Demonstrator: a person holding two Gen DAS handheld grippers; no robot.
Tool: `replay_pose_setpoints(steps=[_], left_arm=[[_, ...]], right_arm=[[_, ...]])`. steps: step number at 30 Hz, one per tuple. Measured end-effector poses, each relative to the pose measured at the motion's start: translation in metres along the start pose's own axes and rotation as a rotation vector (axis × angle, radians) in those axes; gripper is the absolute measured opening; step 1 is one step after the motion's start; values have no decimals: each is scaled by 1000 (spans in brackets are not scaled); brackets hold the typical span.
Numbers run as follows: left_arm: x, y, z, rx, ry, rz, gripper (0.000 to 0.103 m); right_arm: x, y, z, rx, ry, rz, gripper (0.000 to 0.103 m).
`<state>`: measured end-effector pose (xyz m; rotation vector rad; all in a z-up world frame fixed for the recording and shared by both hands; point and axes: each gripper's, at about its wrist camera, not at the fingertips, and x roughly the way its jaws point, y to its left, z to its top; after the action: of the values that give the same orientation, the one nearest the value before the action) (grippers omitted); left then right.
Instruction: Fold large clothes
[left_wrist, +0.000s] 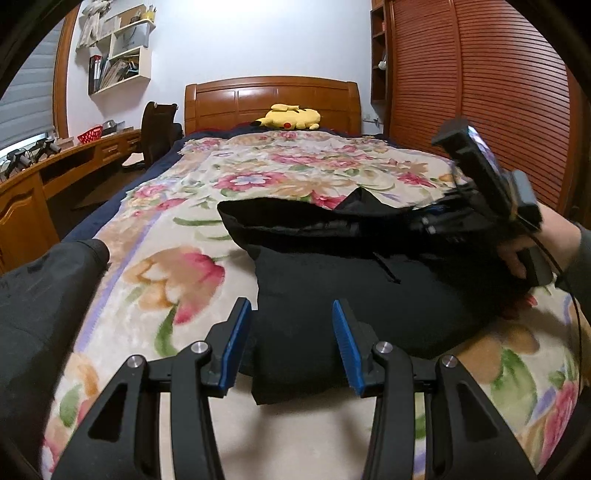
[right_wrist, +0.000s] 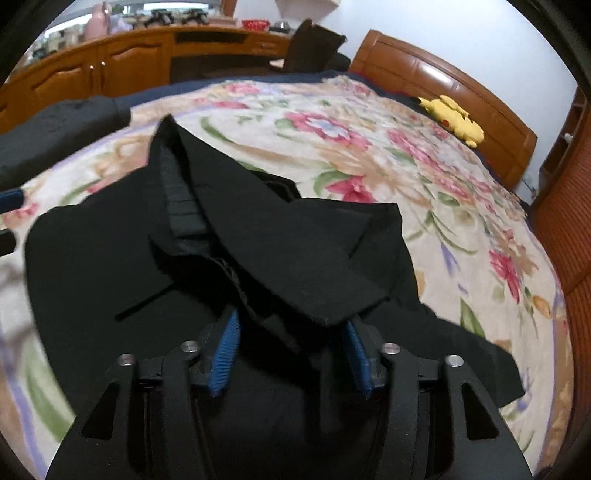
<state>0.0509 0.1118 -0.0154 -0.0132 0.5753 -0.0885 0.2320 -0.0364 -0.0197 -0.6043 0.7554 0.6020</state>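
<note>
Soft, even indoor light, fisheye-bent edges (dark corners), slight motion blur.

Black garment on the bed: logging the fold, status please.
Left gripper open, over the black garment edge. Right gripper has a raised fold between its pads; grip unconfirmed. Grey clothing lies apart; nothing blocking.

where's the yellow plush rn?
Yellow plush lies at the far end of the bed against the wooden headboard, beyond the black garment; in the right wrist view it's upper right.
</note>
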Motion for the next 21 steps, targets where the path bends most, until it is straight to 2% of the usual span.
replay_pose_setpoints(steps=[1,3,6,13,14,16,17,18,21], left_arm=[[0,1,0,-3,0,-6,44],[1,1,1,-6,-1,-8,44],[2,2,1,-17,-3,-11,44],[3,-2,1,-15,-3,-16,44],[4,-3,1,-12,0,-17,44],[6,-4,0,-8,6,-21,44],[7,-4,0,-6,7,-23,44],[7,-4,1,-6,7,-23,44],[6,-5,1,-3,4,-25,44]], right_arm=[[3,-2,4,-9,3,-5,10],[8,-8,18,-13,-13,-39,6],[12,-19,40,6,-56,-83,5],[33,-47,77,66,-91,-228,5],[34,-54,80,103,-93,-248,9],[28,-65,84,170,-111,-239,26],[25,-69,85,196,-120,-220,42],[20,-73,86,213,-131,-201,52],[1,-82,81,205,-183,-225,64]])
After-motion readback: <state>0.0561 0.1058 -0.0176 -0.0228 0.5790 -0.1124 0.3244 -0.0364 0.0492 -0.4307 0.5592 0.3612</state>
